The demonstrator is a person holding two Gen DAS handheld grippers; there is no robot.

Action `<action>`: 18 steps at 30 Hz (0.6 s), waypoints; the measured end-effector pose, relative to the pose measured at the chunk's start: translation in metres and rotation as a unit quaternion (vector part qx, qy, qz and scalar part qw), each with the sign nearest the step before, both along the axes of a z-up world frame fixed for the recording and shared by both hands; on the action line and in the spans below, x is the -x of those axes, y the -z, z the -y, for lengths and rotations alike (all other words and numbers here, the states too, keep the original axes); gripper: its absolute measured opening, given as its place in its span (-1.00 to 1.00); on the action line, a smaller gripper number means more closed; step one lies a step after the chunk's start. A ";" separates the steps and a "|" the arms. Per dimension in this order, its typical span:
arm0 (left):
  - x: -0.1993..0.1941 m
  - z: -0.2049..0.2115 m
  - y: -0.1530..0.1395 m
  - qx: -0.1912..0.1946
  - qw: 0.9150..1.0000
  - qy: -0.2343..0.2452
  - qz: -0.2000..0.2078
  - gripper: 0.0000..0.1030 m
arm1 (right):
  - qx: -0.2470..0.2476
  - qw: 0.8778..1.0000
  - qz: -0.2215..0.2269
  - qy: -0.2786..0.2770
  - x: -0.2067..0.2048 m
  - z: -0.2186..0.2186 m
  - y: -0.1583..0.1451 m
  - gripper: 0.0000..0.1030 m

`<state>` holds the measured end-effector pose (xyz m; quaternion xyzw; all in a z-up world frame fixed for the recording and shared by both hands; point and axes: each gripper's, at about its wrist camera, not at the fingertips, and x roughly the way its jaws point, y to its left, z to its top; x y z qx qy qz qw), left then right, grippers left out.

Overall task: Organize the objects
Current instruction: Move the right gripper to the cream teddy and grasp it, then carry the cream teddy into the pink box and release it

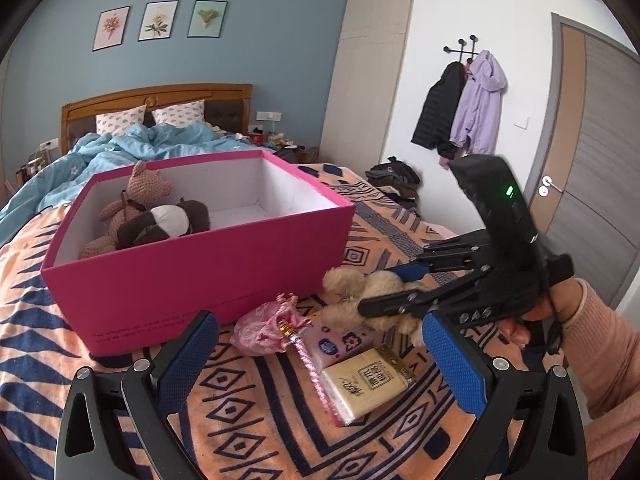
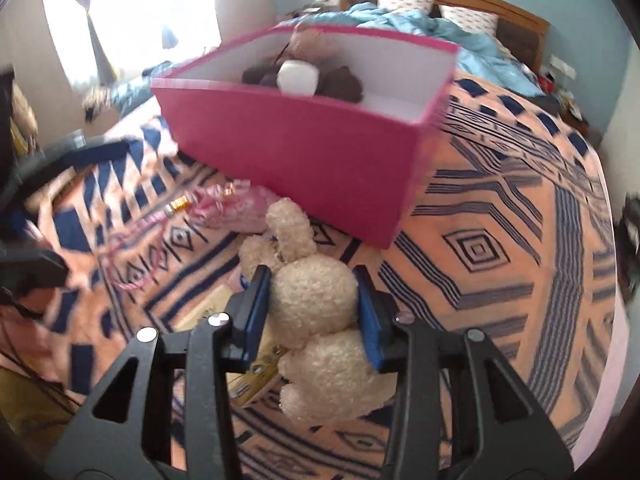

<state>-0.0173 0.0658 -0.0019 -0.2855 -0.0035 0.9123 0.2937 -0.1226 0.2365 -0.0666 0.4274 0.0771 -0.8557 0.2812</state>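
Bedroom – blue wall [image 1: 260,40] with three framed botanical prints [image 1: 160,22] above a wooden headboard [image 1: 160,96]. Two patterned pillows [image 1: 178,114], rumpled light-blue duvet [image 1: 120,148]. Orange-and-navy geometric blanket [image 2: 500,248] covers the bed. Black jacket [image 1: 438,112] and lilac coat [image 1: 480,104] hang on wall hooks – door [image 1: 592,152] beside them. Bright curtained window [image 2: 140,12].

The storage box [image 1: 208,264] is magenta outside, white inside. The plush bear [image 2: 316,304] is cream. At its ten o'clock lies a shiny pink pouch [image 2: 240,208]. The blanket [image 2: 500,248] is peach with navy geometric diamonds. Gripper pads [image 2: 370,320] are blue.
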 end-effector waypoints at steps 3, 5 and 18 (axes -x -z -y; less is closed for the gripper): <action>-0.002 -0.007 -0.001 -0.001 1.000 0.022 0.002 1.00 | 0.040 0.999 0.001 0.017 -0.010 -0.007 -0.013 -0.16; -0.003 -0.014 0.000 0.002 0.999 0.037 0.006 0.98 | 0.068 0.997 0.000 0.034 -0.017 -0.011 -0.020 -0.16; 0.025 -0.045 0.023 -0.018 0.990 0.095 0.105 -0.02 | 0.184 0.978 0.001 0.094 -0.017 -0.002 -0.031 -0.15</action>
